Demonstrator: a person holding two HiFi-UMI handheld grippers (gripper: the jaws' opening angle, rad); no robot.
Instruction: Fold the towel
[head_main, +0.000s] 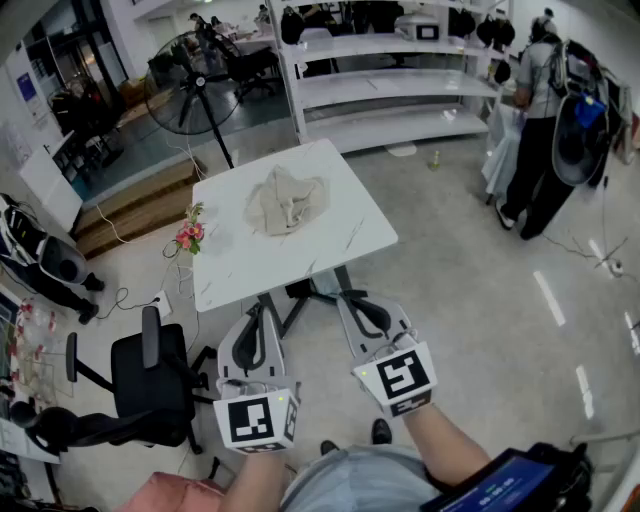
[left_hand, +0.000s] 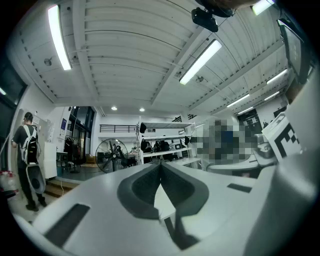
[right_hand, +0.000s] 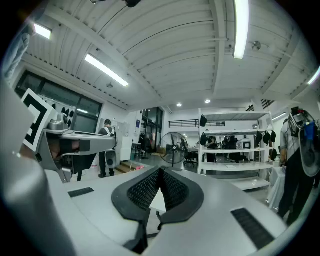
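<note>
A crumpled beige towel (head_main: 288, 200) lies in a heap on the far half of a white table (head_main: 240, 262) in the head view. Both grippers are held level near the person's body, short of the table's near edge and well away from the towel. The left gripper (head_main: 262, 308) has its jaws shut together with nothing between them, as the left gripper view shows (left_hand: 160, 163). The right gripper (head_main: 346, 298) is also shut and empty, its ribbed pads meeting (right_hand: 160, 171). The towel does not appear in either gripper view.
A black office chair (head_main: 150, 385) stands at the left beside the table, with pink flowers (head_main: 187, 236) near the table's left edge. A standing fan (head_main: 195, 95) and white shelves (head_main: 390, 85) are behind. A person (head_main: 540, 130) stands at the far right.
</note>
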